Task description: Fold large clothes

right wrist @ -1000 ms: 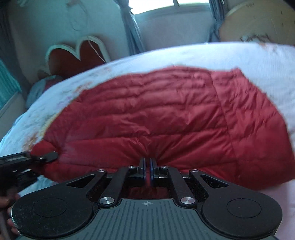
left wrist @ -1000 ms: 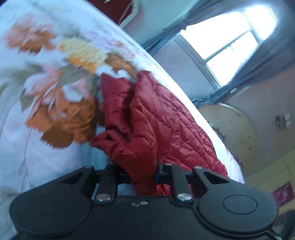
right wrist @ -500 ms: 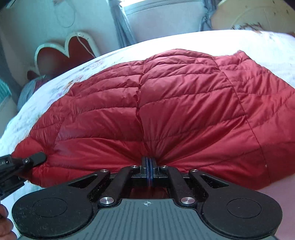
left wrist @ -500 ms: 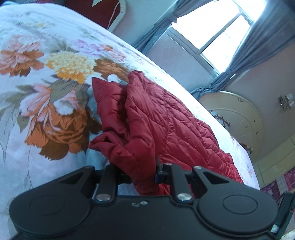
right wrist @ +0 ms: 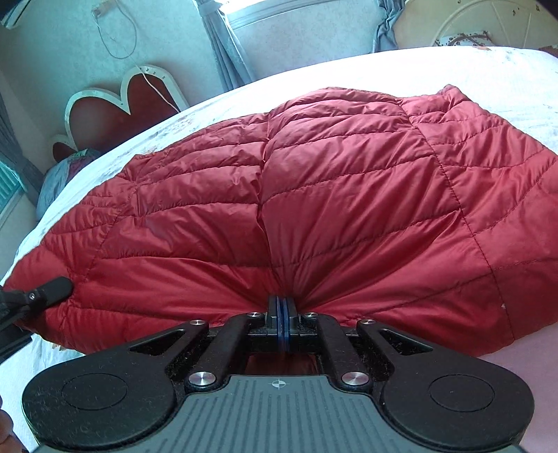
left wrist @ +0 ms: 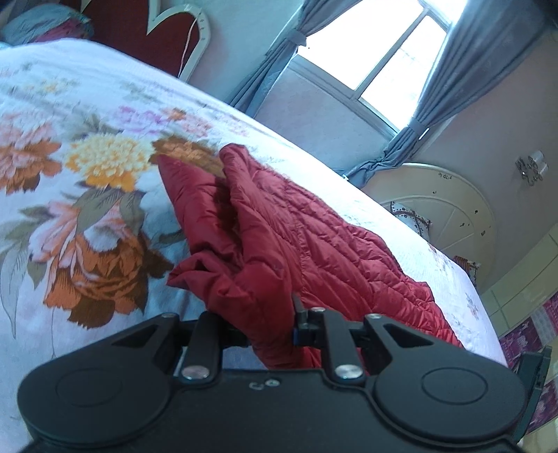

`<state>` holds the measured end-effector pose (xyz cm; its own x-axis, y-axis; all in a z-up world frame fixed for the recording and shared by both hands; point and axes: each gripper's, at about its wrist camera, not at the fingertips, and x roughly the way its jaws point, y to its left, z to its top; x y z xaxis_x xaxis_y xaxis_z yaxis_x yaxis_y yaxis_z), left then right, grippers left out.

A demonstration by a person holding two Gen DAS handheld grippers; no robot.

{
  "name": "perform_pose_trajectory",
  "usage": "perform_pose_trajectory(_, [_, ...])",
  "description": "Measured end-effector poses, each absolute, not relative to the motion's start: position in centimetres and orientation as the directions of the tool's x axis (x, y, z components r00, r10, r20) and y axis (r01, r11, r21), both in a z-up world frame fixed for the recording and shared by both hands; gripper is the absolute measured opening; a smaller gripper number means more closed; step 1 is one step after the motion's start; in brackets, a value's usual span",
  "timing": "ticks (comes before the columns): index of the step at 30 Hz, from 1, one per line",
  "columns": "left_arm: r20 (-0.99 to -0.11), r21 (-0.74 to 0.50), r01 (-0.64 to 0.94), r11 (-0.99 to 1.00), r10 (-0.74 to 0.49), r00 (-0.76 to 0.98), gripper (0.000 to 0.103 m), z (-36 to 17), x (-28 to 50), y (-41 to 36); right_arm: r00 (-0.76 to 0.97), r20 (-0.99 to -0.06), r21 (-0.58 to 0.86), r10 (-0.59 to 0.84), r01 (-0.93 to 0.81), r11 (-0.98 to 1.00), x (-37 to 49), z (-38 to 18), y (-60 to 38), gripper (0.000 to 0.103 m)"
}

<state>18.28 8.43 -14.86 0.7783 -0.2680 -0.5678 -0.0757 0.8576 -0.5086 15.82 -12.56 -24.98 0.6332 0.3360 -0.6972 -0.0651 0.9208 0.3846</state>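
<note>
Jacket (left wrist: 279, 237) first, through the left wrist camera: red, quilted, puffy, lying bunched on the bed (left wrist: 69, 278), whose cover is white with big orange and yellow flowers. The left gripper (left wrist: 268, 324) has a thick wad of the jacket's near edge wedged between its fingers, which stand partly apart around that bunched cloth. A loose flap sticks up at the jacket's far end. Beyond the jacket, past the bed's edge, a window (left wrist: 376, 52) glows bright between grey curtains (left wrist: 453, 76), and a round white panel (left wrist: 450, 212) leans by the wall. A red heart-shaped headboard (left wrist: 150, 31) rises behind the bed.

Over to the right wrist camera: the jacket (right wrist: 314, 209) fills the view, shiny fabric with stitched channels fanning out in creases from the pinch point. The right gripper (right wrist: 281, 310) is clamped tight, blue pads nearly together, on the jacket's near hem. At the jacket's left corner, the left gripper's black fingertip (right wrist: 52, 289) touches the cloth. Beyond the jacket, the heart headboard (right wrist: 115, 108) and a dangling white cable (right wrist: 153, 83).
</note>
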Motion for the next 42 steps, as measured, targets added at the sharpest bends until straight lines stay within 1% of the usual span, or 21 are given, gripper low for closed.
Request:
perform_pose_trajectory(6, [-0.522, -0.405, -0.005, 0.914, -0.227, 0.822, 0.017, -12.4, 18.0, 5.3, 0.625, -0.674, 0.425, 0.393, -0.107, 0.899, 15.9, -25.5, -13.7, 0.002])
perform_pose_trajectory(10, [-0.489, -0.320, 0.047, 0.946, -0.208, 0.847, 0.017, -10.2, 18.1, 1.7, 0.597, -0.656, 0.487, 0.462, -0.133, 0.863, 16.4, -25.9, -15.2, 0.002])
perform_pose_trajectory(13, [-0.465, -0.255, 0.113, 0.960, -0.224, 0.856, 0.017, -8.6, 18.2, -2.0, 0.571, -0.639, 0.537, 0.516, -0.150, 0.830, 16.8, -26.2, -16.4, 0.002])
perform_pose_trajectory(15, [-0.460, -0.227, 0.170, 0.959, -0.259, 0.849, 0.017, -8.0, 18.5, -4.5, 0.558, -0.625, 0.572, 0.546, -0.149, 0.807, 17.0, -26.2, -17.3, 0.002])
perform_pose_trajectory(17, [-0.461, -0.182, 0.233, 0.955, -0.292, 0.838, 0.017, -7.4, 18.7, -7.3, 0.579, -0.586, 0.627, 0.567, -0.118, 0.770, 16.7, -25.7, -19.1, 0.003])
perform_pose_trajectory(21, [-0.497, -0.139, 0.353, 0.925, -0.373, 0.783, 0.017, -7.9, 20.2, -12.2, 0.677, -0.518, 0.668, 0.522, -0.060, 0.741, 15.3, -24.1, -24.8, 0.003])
perform_pose_trajectory(24, [-0.575, -0.157, 0.447, 0.880, -0.450, 0.684, 0.017, -9.8, 22.0, -15.8, 0.749, -0.500, 0.675, 0.435, 0.021, 0.738, 13.8, -23.0, -30.2, 0.003])
perform_pose_trajectory(27, [-0.673, -0.211, 0.504, 0.838, -0.498, 0.547, 0.018, -13.1, 23.9, -18.6, 0.776, -0.512, 0.687, 0.368, 0.114, 0.717, 12.2, -23.0, -34.8, 0.003])
perform_pose_trajectory(29, [-0.705, -0.247, 0.513, 0.822, -0.516, 0.487, 0.021, -14.9, 24.4, -19.8, 0.791, -0.507, 0.702, 0.342, 0.149, 0.697, 11.0, -23.0, -37.1, 0.003])
perform_pose_trajectory(30, [-0.711, -0.244, 0.520, 0.818, -0.516, 0.478, 0.023, -15.2, 24.3, -20.2, 0.792, -0.519, 0.690, 0.322, 0.166, 0.704, 10.6, -22.8, -37.7, 0.003])
perform_pose_trajectory(31, [-0.713, -0.236, 0.525, 0.818, -0.513, 0.478, 0.029, -15.3, 24.2, -20.5, 0.789, -0.535, 0.674, 0.303, 0.182, 0.716, 10.2, -22.6, -38.3, 0.003])
perform_pose_trajectory(32, [-0.707, -0.243, 0.536, 0.808, -0.526, 0.473, 0.043, -15.2, 24.1, -20.6, 0.789, -0.545, 0.659, 0.284, 0.193, 0.727, 9.9, -22.3, -38.5, 0.004])
perform_pose_trajectory(33, [-0.698, -0.267, 0.546, 0.794, -0.550, 0.459, 0.061, -15.1, 23.9, -20.5, 0.794, -0.546, 0.646, 0.266, 0.198, 0.737, 9.6, -21.9, -38.8, 0.008])
perform_pose_trajectory(34, [-0.687, -0.295, 0.552, 0.779, -0.575, 0.444, 0.067, -14.9, 23.7, -20.2, 0.801, -0.543, 0.638, 0.251, 0.198, 0.744, 9.4, -21.5, -39.2, 0.051])
perform_pose_trajectory(35, [-0.679, -0.314, 0.559, 0.768, -0.593, 0.434, 0.070, -14.7, 23.4, -19.9, 0.819, -0.527, 0.629, 0.229, 0.194, 0.753, 9.0, -21.0, -39.2, 0.091])
perform_pose_trajectory(37, [-0.660, -0.328, 0.577, 0.748, -0.619, 0.426, 0.066, -13.8, 22.7, -19.0, 0.847, -0.479, 0.619, 0.231, 0.140, 0.773, 8.5, -19.9, -38.9, 0.092])
perform_pose_trajectory(38, [-0.633, -0.345, 0.585, 0.734, -0.642, 0.433, 0.060, -13.3, 22.2, -18.3, 0.846, -0.475, 0.614, 0.242, 0.121, 0.780, 8.9, -19.3, -38.5, 0.091])
perform_pose_trajectory(39, [-0.601, -0.372, 0.581, 0.724, -0.665, 0.443, 0.045, -12.8, 22.2, -17.0, 0.850, -0.461, 0.615, 0.254, 0.099, 0.782, 9.1, -18.8, -38.3, 0.091])
perform_pose_trajectory(40, [-0.580, -0.395, 0.566, 0.724, -0.674, 0.457, 0.040, -12.7, 22.4, -16.0, 0.856, -0.446, 0.616, 0.264, 0.079, 0.784, 9.3, -18.4, -38.1, 0.084])
perform_pose_trajectory(41, [-0.562, -0.410, 0.539, 0.736, -0.669, 0.486, 0.038, -12.6, 22.9, -14.7, 0.854, -0.440, 0.618, 0.277, 0.064, 0.783, 9.9, -18.1, -37.8, 0.079])
perform_pose_trajectory(42, [-0.549, -0.414, 0.503, 0.759, -0.649, 0.528, 0.038, -12.5, 23.5, -13.3, 0.849, -0.441, 0.623, 0.292, 0.055, 0.781, 10.6, -17.8, -37.7, 0.078])
